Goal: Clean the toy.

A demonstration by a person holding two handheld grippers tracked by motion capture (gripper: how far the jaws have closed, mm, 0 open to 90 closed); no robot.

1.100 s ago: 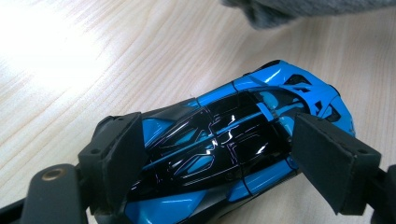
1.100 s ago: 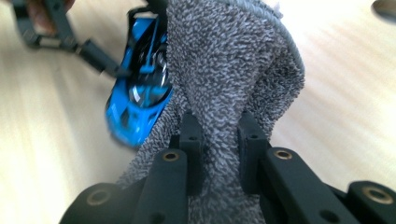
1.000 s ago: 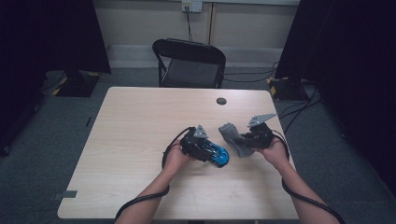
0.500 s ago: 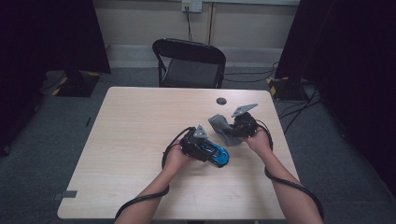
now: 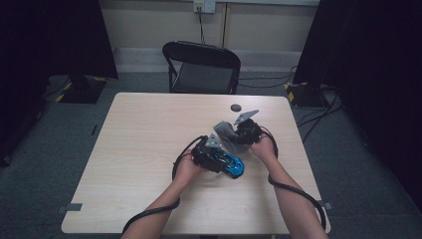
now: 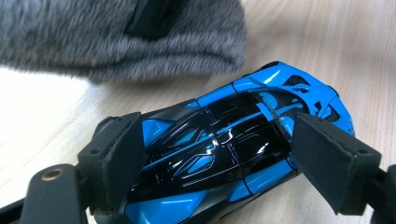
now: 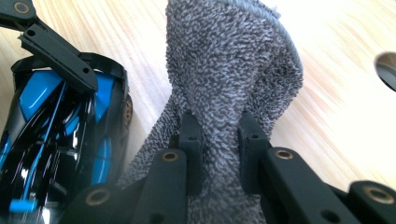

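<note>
Toy car (image 5: 230,164), blue and black, sits near the table (image 5: 139,149) centre clamped across its body by the left gripper (image 5: 219,158); right gripper (image 5: 230,135), pinched on a grey cloth (image 5: 226,134), holds it just beside the car, so wiping looks barely begun.

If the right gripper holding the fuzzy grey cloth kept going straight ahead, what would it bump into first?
Probably bare table. The right gripper, shut on the grey cloth, points past the blue toy car on one side and a small dark disc on the other, though depth is unclear.
</note>
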